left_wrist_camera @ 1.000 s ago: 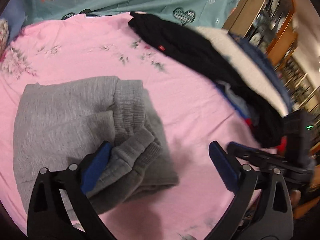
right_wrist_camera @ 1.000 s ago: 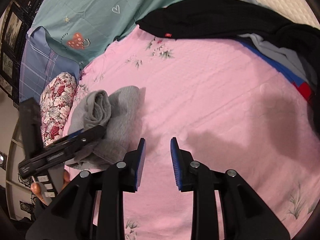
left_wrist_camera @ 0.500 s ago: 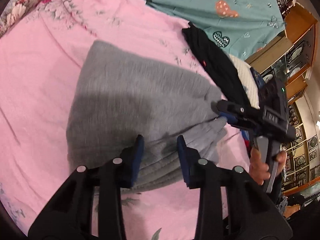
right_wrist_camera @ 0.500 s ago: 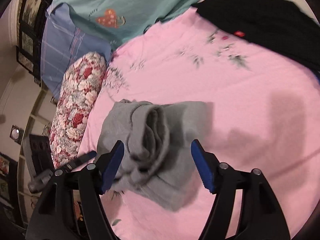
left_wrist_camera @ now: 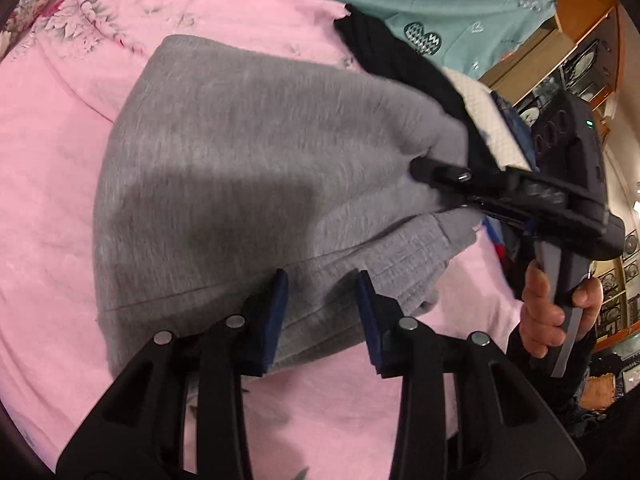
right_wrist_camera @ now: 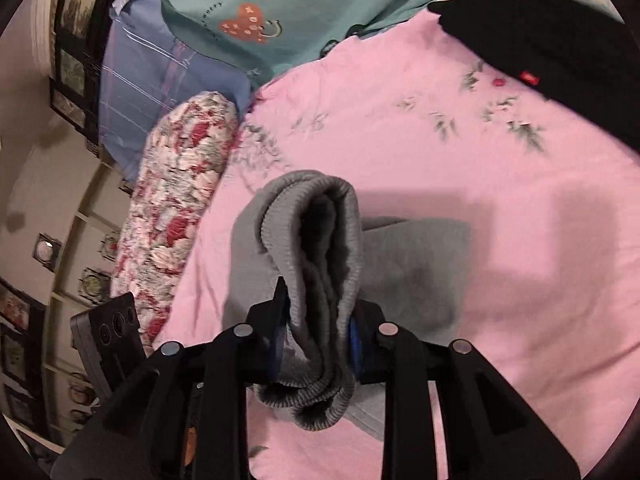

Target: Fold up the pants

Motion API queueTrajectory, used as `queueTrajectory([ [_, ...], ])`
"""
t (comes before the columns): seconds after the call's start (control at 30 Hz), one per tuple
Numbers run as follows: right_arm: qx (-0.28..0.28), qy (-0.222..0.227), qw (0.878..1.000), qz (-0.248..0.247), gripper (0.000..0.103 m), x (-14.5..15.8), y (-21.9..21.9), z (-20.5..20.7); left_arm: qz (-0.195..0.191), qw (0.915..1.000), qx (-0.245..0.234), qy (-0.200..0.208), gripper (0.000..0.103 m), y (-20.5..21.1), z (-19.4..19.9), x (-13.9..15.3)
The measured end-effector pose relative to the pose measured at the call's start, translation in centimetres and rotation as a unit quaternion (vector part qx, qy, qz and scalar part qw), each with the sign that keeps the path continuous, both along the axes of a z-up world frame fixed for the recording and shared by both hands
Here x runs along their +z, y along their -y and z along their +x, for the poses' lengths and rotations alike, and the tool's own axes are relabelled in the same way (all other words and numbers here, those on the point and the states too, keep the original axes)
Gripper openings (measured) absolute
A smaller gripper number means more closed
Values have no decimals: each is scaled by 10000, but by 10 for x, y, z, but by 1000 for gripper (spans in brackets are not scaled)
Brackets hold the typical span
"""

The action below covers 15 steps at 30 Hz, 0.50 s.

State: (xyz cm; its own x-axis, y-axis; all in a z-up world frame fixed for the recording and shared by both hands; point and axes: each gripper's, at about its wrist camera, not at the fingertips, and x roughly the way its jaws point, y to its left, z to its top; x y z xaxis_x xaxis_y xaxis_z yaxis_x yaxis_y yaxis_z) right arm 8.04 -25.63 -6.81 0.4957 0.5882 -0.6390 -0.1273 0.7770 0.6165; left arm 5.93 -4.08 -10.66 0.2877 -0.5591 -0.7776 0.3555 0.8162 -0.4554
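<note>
Folded grey sweatpants lie on the pink bedsheet. In the left wrist view my left gripper is shut on the near edge of the bundle, by the ribbed waistband. My right gripper shows at the right of that view, clamped on the bundle's far end. In the right wrist view my right gripper is shut on the ribbed rolled end of the grey sweatpants, which looks raised off the pink sheet.
A black garment and other clothes lie along the bed's right side. A floral bolster and a blue pillow sit at the left. A teal sheet is behind. Wooden shelves stand at the right.
Both grippers closed onto the grey bundle: the left narrowed onto its near edge, the right went from open around the rolled end to clamped on it. The bundle looks raised.
</note>
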Motion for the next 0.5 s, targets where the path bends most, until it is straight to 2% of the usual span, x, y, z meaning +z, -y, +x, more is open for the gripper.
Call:
queueTrajectory([
  [0.07,-158,-227,9985,-476,26,-21,-1,6,174,9997,-51,156,36,6,0,-4],
  [0.13,-286,-442,9940,-957,32,-51,-7,17,220,9995,-96,221,36,6,-2,-1],
  [0.2,-461,-438,9905,-1221,58,-63,-6,20,121,9997,-131,194,36,-2,-6,6],
  [0.23,-495,-460,9900,-1235,62,-62,-2,19,41,9998,-94,186,36,-10,-8,11],
  [0.33,-391,-495,9886,-1364,64,-40,3,16,-57,9989,236,408,51,-38,-14,28],
  [0.37,-435,-397,9864,-1535,64,-27,4,11,-112,9982,392,436,51,-49,-16,31],
  [0.43,-579,73,9786,-1975,64,8,-1,2,-391,9968,596,371,51,-68,-14,37],
  [0.5,-517,502,9772,-1998,74,41,-12,-1,-598,9956,665,288,50,-77,-8,37],
])
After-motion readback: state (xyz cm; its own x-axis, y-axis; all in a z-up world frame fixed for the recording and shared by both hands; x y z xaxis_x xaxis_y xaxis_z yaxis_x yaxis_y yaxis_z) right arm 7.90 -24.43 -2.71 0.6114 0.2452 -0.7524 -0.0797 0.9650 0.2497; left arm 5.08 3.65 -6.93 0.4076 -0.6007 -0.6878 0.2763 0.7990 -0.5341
